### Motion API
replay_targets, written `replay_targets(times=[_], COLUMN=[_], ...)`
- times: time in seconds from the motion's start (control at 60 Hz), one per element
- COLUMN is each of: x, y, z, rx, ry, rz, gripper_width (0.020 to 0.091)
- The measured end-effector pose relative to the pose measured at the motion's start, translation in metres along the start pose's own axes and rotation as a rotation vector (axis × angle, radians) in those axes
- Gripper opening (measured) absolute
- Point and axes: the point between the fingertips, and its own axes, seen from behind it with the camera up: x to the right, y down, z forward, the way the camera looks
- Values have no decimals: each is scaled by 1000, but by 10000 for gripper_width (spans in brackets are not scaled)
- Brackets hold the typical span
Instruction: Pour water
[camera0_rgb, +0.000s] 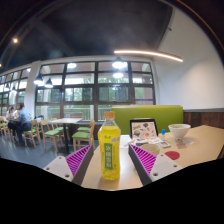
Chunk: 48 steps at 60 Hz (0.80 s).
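— Bottle (110, 147) upright in the gripper (111, 160), yellow drink inside, green cap on top. See it? Both magenta pads (143, 160) look pressed to its sides, so I'd call it clamped.

— I see it. Has any pouring started?

— Not as far as I can judge. The bottle stands straight, not tipped, and the cap looks to be on. The liquid sits high in it. So the pick-up seems done and the pouring itself is all left.

— Where would it go?

— Far right on the wooden table (205, 148) sits a white bowl (179, 131). That's my guess for the target, well apart from the bottle. Between them lies something red and flat (172, 155), and I can't tell what it is.

— And that upright thing behind the right finger?

— Looks like a small tablet or framed picture (143, 129), propped up, just beyond the fingers. Hard to say more.

— How is the tool held?

— Level, I'd say, pointing across the table toward the green bench seat (150, 115) and the big windows (95, 88). The bottle's base seems at or just above the tabletop; I can't tell whether it touches. The hand holding the tool is out of view.

— Anyone else around?

— A person (22, 119) seated far left among the chairs (50, 133), well away from all this.
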Motion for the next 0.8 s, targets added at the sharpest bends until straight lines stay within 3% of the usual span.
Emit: replay_targets(times=[0.267, 0.283, 0.35, 0.533, 0.617, 0.8], x=[3, 2, 3, 1, 1, 7], y=[7, 6, 16, 16, 18, 14], z=[97, 102, 117, 124, 127, 133], rx=[-29, -29, -60, -38, -50, -82], ry=[75, 73, 87, 68, 61, 48], rz=[-47, -46, -56, -66, -26, 290], gripper_width=[827, 806, 500, 446, 370, 367])
